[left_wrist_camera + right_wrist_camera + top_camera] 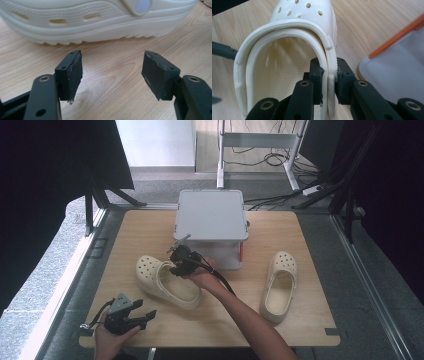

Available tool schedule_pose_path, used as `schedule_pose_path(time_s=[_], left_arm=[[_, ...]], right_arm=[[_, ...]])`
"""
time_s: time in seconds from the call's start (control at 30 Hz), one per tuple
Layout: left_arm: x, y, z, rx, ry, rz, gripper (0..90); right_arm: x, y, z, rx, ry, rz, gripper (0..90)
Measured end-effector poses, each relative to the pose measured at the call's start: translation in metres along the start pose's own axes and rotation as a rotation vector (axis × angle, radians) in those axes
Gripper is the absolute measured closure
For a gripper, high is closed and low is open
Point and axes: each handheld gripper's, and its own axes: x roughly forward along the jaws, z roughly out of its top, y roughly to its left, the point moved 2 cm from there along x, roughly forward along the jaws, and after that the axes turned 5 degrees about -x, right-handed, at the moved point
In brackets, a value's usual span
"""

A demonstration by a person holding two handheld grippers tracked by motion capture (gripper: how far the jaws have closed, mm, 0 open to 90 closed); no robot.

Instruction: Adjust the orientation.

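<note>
On my left, the left gripper [145,316] sits low near the table's [300,235] front edge, jaws spread over bare wood. Beside it lies a cream clog [167,281] (toe pointing away), its rim and strap pinched by my right gripper [329,82]. Behind stands a grey box [212,215]; the second clog [279,286] lies far right

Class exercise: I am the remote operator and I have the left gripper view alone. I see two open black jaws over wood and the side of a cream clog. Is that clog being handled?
Observer: Yes. The right gripper is shut on the left clog, pinching its side wall and the strap lying against it.
Operator: Is there a second clog?
Observer: Yes, the right clog lies apart on the table.
Operator: Anything else there?
Observer: A grey lidded box stands behind the clogs.
</note>
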Motion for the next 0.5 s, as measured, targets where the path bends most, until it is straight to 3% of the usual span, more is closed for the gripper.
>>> schedule_pose_path(time_s=[0.5], left_arm=[[0.001,-0.001,0.000,-0.008,0.005,-0.001,33.5]], right_arm=[[-0.033,-0.013,-0.047,0.065,-0.032,-0.035,78.3]])
